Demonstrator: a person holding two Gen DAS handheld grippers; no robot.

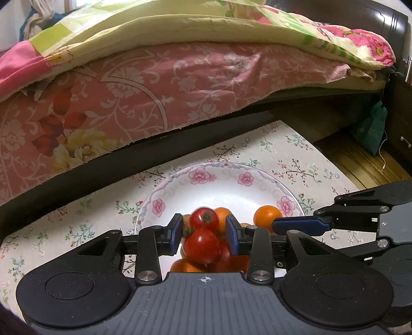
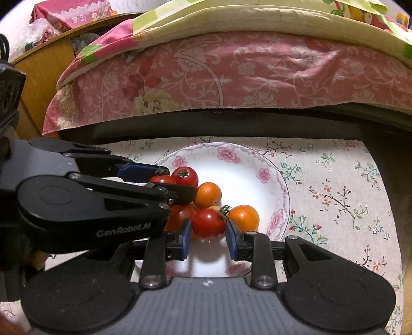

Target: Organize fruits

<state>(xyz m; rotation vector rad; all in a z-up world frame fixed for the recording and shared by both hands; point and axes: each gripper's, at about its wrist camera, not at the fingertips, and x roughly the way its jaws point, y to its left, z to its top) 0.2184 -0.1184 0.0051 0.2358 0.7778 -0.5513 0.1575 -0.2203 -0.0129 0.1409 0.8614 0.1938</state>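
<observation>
A white plate with pink flowers (image 1: pixel 224 177) (image 2: pixel 247 165) sits on a floral tablecloth and holds several red tomatoes and orange fruits. My left gripper (image 1: pixel 204 233) is open over the pile, its blue pads on either side of a red tomato (image 1: pixel 202 243), with another red tomato (image 1: pixel 204 219) just beyond. My right gripper (image 2: pixel 208 238) is open, its pads flanking a red tomato (image 2: pixel 207 223) without clear contact. An orange fruit (image 2: pixel 243 217) lies right of it and another (image 2: pixel 207 194) behind. The left gripper's fingers (image 2: pixel 144 171) reach in from the left.
A bed with a pink floral sheet (image 1: pixel 154 85) and a quilt (image 1: pixel 180 23) rises behind the table. The tablecloth (image 2: pixel 334 195) extends right of the plate. A wooden cabinet (image 2: pixel 46 69) stands at the left, a wood floor (image 1: pixel 360 159) at the right.
</observation>
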